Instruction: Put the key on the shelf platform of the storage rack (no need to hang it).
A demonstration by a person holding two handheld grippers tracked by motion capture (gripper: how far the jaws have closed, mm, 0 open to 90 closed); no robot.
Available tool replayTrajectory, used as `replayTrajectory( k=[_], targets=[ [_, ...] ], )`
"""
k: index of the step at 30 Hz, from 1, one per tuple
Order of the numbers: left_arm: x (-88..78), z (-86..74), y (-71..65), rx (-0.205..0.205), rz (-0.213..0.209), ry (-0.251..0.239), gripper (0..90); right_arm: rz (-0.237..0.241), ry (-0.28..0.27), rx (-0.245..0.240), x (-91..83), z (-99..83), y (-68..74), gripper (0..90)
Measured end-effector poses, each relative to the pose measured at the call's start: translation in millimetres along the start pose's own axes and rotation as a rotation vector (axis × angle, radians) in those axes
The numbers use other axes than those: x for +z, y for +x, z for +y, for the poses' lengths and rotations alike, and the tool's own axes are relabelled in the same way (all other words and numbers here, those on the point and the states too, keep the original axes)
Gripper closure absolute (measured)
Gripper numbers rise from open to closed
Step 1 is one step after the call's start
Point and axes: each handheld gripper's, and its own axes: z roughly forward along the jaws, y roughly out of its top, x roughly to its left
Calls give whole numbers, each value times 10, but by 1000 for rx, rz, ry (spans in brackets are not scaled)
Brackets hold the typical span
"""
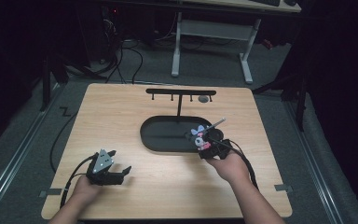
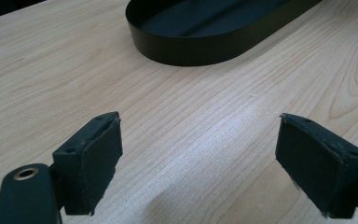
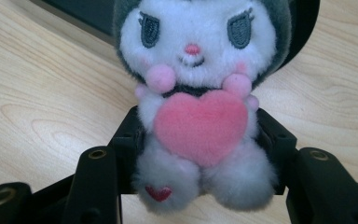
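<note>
We are wearing no sleeves and carrying two black grippers: left gripper [image 1: 121, 173] (grey three-cornered plate on top), right gripper [image 1: 204, 148], both trailing black cables.

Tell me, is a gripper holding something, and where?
Yes. The right gripper holds a plush toy by the sides of its body. The left gripper is open, holding nothing.

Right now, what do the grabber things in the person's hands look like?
Both are black. The left gripper carries a grey three-cornered plate with small dark dots on top, and a black cable trails back from it. The right gripper trails a thicker black cable. Each has two flat, blocky black jaws with brass-ringed holes. No sleeves show on the forearms.
</note>
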Motion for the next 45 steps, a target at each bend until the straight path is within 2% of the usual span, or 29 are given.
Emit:
replayTrajectory(
  k=[15, 26, 38, 45],
  targets=[
    [-3, -1, 2, -2, 0, -2, 154, -6, -18, 16, 82, 252, -19, 470],
    [-5, -1, 4, -4, -1, -4, 154, -4, -8, 52, 190, 346, -57, 470],
    [-10, -2, 11, -8, -3, -6, 154, -8, -20, 43, 306, 539, -39, 470],
    [-11, -3, 13, -11, -4, -8, 154, -5, -6, 51, 415, 604, -31, 470]
  ],
)
